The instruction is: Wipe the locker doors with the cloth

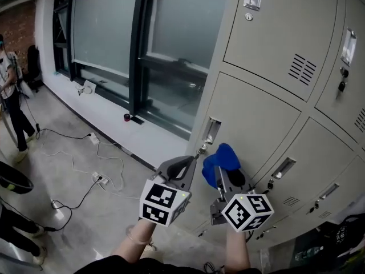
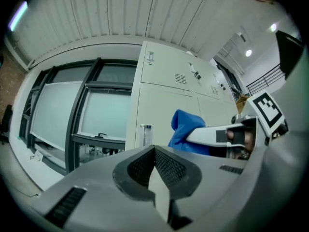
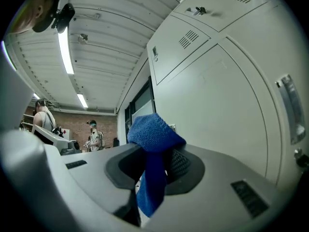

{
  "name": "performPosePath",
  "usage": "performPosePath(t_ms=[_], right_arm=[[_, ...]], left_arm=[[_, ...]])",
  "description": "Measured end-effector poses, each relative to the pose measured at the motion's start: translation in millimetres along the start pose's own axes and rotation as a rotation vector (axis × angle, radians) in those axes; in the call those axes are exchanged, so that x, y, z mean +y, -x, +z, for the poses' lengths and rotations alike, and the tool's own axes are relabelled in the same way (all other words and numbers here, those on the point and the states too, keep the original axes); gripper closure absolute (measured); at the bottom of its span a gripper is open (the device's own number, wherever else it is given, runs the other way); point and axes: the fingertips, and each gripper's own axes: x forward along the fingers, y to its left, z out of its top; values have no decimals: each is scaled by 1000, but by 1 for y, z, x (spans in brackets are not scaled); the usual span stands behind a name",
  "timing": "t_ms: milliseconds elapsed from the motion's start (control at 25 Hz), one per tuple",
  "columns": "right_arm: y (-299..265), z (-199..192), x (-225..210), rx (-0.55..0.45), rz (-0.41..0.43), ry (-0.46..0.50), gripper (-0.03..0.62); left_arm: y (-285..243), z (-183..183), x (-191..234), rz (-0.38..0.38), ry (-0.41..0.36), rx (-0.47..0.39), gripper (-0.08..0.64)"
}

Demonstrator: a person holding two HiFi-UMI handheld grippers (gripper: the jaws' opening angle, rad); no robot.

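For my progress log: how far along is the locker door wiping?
Done: the blue cloth is clamped in the right gripper. In hand: it is held at a locker door. Remaining: the wiping; no door shows wiped traces. The left gripper is shut, empty.

The bank of lockers [image 1: 268, 113] runs off the top and right edges of the head view, and the locks and labels on its doors are too small to read. The cloth [image 1: 221, 158] covers the jaw tips of the right gripper [image 1: 227, 178], whose body hides the cloth's lower part. The person's forearms [image 1: 132, 245] are cut off by the bottom edge. A bystander [image 1: 12, 104] is cropped by the left edge. In the left gripper view, the right gripper's jaw crosses over the cloth's lower half. In the right gripper view, two distant people [image 3: 94, 138] are too small to make out.
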Motion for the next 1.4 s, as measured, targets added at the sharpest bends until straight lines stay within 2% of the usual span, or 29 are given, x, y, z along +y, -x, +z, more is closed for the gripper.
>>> performPosePath(t_ms=[360,560,680,840,1080,1400], right_arm=[[-84,99,14,-59,-6,48,508],[-115,135,17,-44,-12,83,508],[-128,146,10,-24,-52,114,508],[-143,153,-3,-11,-104,106,508],[-146,152,-5,-5,-109,111,508],[-121,156,-24,-20,-156,104,508]], left_arm=[[-48,83,44,-165,-93,-103,554],[-55,100,54,-228,-121,-149,554],[-58,94,58,-248,-106,-148,554],[-67,97,65,-242,-85,-151,554],[-77,100,70,-257,-37,-152,554],[-74,96,36,-314,-31,-170,554]])
